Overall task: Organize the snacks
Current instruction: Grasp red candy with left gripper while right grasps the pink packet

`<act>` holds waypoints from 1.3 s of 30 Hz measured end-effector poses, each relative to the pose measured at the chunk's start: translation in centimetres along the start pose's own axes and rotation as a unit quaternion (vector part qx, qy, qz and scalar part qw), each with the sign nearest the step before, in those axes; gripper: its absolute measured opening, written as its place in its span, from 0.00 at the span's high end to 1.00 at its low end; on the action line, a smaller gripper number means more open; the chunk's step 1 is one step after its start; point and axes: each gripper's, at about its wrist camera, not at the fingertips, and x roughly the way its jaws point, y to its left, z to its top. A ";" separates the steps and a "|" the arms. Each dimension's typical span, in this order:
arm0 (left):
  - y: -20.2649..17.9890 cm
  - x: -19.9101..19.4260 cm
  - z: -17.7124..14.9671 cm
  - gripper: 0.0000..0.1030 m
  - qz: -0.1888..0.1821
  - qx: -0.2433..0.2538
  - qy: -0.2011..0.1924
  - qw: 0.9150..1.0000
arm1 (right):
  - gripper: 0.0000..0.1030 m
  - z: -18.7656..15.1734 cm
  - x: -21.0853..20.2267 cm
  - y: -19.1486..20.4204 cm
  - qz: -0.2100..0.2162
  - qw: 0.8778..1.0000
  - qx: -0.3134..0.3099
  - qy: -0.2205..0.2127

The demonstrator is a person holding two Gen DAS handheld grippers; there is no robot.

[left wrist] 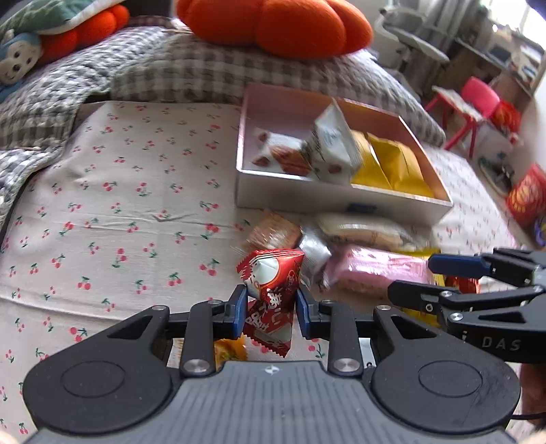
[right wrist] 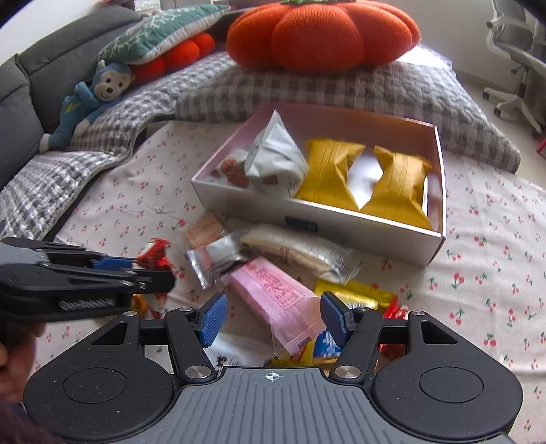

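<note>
Two fisheye views are looking down over a bed covered in a white sheet printed with small red cherries (right wrist: 477,239).

The left hand-held gripper (left wrist: 271,309) is sitting clamped on a small red and white crinkly foil snack packet (left wrist: 271,293), its blue pads pressing the packet's middle while the serrated ends are sticking out above and below. The packet is hanging just clear of the sheet, near the pile of loose snacks.

The right hand-held gripper (right wrist: 273,319) is hovering with its jaws apart, straddling the near end of a pink plastic-wrapped biscuit bar (right wrist: 273,293) without pressing it. That bar is lying on the pile, beside a silver foil pouch (right wrist: 215,256) and a long clear-wrapped pale wafer pack (right wrist: 307,252).

Beyond the pile, a shallow white cardboard box (right wrist: 375,239) is resting on the sheet, already holding two yellow pillow-shaped packets (right wrist: 327,174) and white packets printed with brown biscuits (right wrist: 273,160).

An orange knitted pumpkin cushion (right wrist: 320,30) is sitting on a grey checked quilt behind the box.

The snacks are probably light and air-filled, with slick wrappers that are likely to crumple or slide. The contents may well crush, so gripping gently across the packet's middle seems safest; the sealed ends look too thin and floppy.
</note>
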 end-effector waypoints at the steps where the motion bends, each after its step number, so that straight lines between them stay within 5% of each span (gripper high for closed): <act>1: 0.0 0.0 0.3 0.74 0.001 -0.004 -0.003 1.000 | 0.39 0.0 0.1 0.2 -0.005 1.000 -0.009 -0.003; 8: 0.7 -0.1 0.9 0.74 0.003 -0.029 -0.012 1.000 | 0.35 -0.6 1.5 2.1 -0.055 0.993 -0.105 -0.019; 16: 0.9 -0.1 0.9 0.73 -0.001 -0.033 -0.014 0.999 | 0.27 -1.2 2.5 2.6 -0.075 0.987 -0.141 -0.024; 18: 0.9 -0.1 0.9 0.73 -0.001 -0.032 -0.014 0.999 | 0.48 -1.0 2.2 3.0 -0.052 0.987 -0.149 -0.022; 19: 1.0 -0.1 1.0 0.73 -0.002 -0.034 -0.015 0.999 | 0.75 -0.8 2.1 3.0 -0.033 0.989 -0.143 -0.012; 20: 1.0 -0.2 1.0 0.74 -0.001 -0.035 -0.015 0.999 | 0.90 -0.5 2.0 2.9 -0.015 0.992 -0.127 0.000; 22: 1.1 -0.2 1.1 0.74 0.000 -0.038 -0.017 0.999 | 0.99 -0.3 1.6 3.0 -0.001 0.994 -0.113 0.004; 26: 1.7 -0.2 1.1 0.74 -0.004 -0.052 -0.015 0.999 | 1.00 -0.4 0.3 3.4 0.028 0.993 -0.117 -0.003; 28: 1.8 -0.2 1.2 0.74 -0.003 -0.056 -0.015 0.998 | 0.92 -0.6 -0.3 4.0 0.030 0.988 -0.146 -0.027; 31: 1.9 -0.2 1.3 0.74 -0.005 -0.061 -0.017 0.998 | 0.53 -0.7 0.4 4.5 -0.008 0.983 -0.175 -0.050; 35: 1.7 -0.4 1.4 0.74 -0.007 -0.058 -0.023 0.998 | 0.46 -0.3 3.9 4.4 -0.016 0.984 -0.180 -0.001; 39: 1.9 -0.5 1.5 0.74 -0.012 -0.065 -0.023 0.998 | 0.38 -0.5 5.4 5.7 -0.020 0.974 -0.226 0.001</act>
